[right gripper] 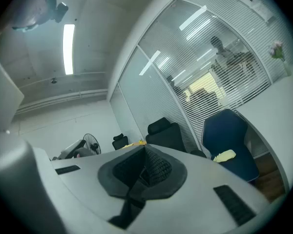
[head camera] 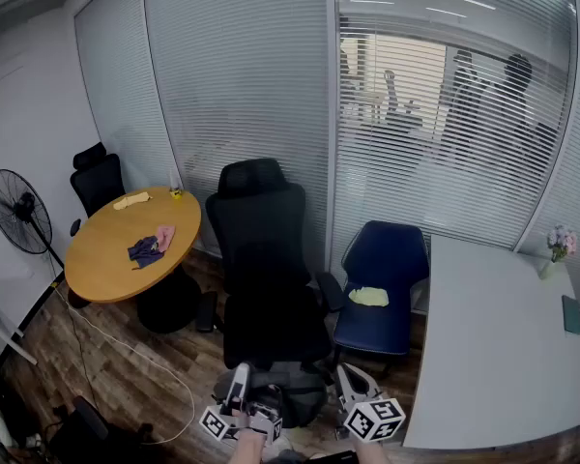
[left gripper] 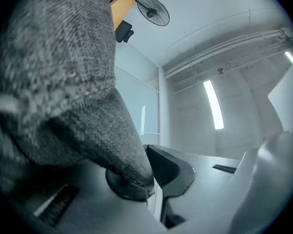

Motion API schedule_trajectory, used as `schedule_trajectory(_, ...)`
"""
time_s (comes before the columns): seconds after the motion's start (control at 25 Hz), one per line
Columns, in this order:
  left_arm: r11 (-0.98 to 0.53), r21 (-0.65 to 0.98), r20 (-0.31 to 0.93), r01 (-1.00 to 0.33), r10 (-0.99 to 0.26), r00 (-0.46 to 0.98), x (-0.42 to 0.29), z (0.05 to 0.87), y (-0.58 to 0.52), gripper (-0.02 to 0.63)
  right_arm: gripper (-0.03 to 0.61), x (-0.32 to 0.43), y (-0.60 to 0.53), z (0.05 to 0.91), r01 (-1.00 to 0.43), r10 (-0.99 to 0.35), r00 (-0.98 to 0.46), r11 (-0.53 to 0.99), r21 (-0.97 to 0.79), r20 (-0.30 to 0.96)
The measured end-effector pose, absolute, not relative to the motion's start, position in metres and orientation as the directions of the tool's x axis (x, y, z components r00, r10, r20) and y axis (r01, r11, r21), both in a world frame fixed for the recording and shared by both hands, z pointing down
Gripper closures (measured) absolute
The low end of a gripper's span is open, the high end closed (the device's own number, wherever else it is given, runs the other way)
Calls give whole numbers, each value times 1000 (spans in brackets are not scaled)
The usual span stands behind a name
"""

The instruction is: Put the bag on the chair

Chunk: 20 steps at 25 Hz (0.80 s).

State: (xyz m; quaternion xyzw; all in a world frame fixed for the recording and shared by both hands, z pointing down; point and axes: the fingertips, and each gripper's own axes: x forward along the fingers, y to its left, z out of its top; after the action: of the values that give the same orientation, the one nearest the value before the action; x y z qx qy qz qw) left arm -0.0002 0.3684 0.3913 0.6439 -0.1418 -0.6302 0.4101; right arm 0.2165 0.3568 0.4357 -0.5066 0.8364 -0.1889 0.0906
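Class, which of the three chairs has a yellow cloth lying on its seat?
The blue chair, the only one not black, beside the white table.

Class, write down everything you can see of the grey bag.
The bag is soft grey woven cloth, slumped and creased. It lies low, just before the black office chair, not on its seat. The left tool is shut on a fold of it; whether it rests on the floor is unclear.

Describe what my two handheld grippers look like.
Both are pale grey plastic, with black pads set into the jaw faces and dark slotted insets along the jaw bodies. The left gripper and right gripper each carry a white cube printed with black square markers.
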Motion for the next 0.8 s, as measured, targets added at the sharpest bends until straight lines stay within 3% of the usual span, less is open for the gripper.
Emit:
schedule_trajectory(0.36, -657, 700, -710, 279, -681, 177, -13, 368, 359, 591, 566, 215, 355, 415, -796, -872, -489, 454, -401, -15)
schedule_trajectory(0.6, -648, 723, -689, 241, -703, 175, -22, 370, 355, 591, 566, 200, 355, 413, -834, -851, -524, 505, -223, 34)
schedule_trajectory(0.8, -631, 735, -673, 250, -725, 148, -26, 373, 350, 591, 566, 195, 345, 420, -816, -835, -546, 514, -264, 62)
